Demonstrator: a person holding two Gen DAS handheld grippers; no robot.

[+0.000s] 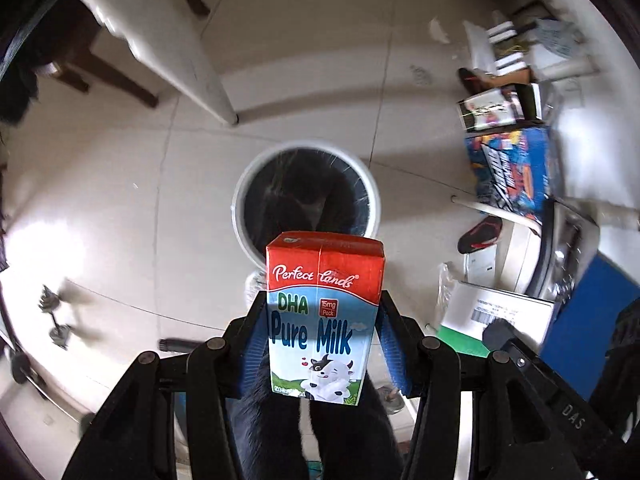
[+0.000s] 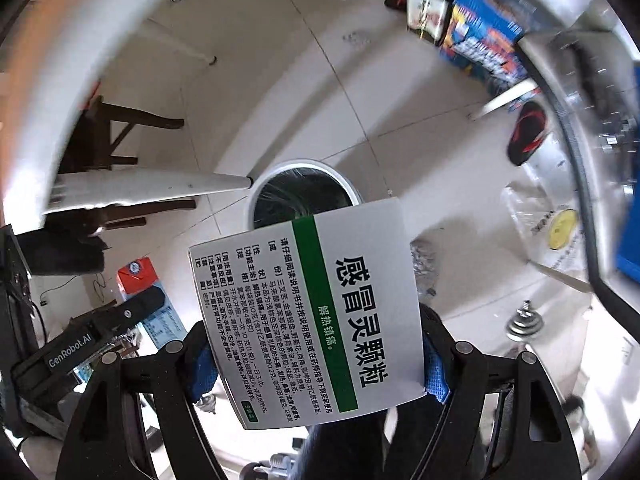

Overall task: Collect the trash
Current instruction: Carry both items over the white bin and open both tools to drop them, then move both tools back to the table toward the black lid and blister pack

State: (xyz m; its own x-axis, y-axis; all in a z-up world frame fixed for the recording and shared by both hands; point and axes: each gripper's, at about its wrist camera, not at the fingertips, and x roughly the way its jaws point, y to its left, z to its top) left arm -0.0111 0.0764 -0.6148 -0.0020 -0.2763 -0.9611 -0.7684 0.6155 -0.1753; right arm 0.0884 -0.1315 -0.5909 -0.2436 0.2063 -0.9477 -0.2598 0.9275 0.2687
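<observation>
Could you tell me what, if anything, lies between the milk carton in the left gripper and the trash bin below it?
Nothing: in the left wrist view the milk carton overlaps the near rim of the trash bin, with no object between them.

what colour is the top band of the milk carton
Red, above a blue section on the milk carton; clearest in the left wrist view.

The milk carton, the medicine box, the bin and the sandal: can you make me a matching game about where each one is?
Things:
1. milk carton
2. medicine box
3. trash bin
4. sandal

Places:
A. lying on the floor
B. between the right gripper's fingers
C. standing on the floor, black bag inside
D. between the left gripper's fingers

Pairs: 1-D, 2-B, 3-C, 4-A
</observation>
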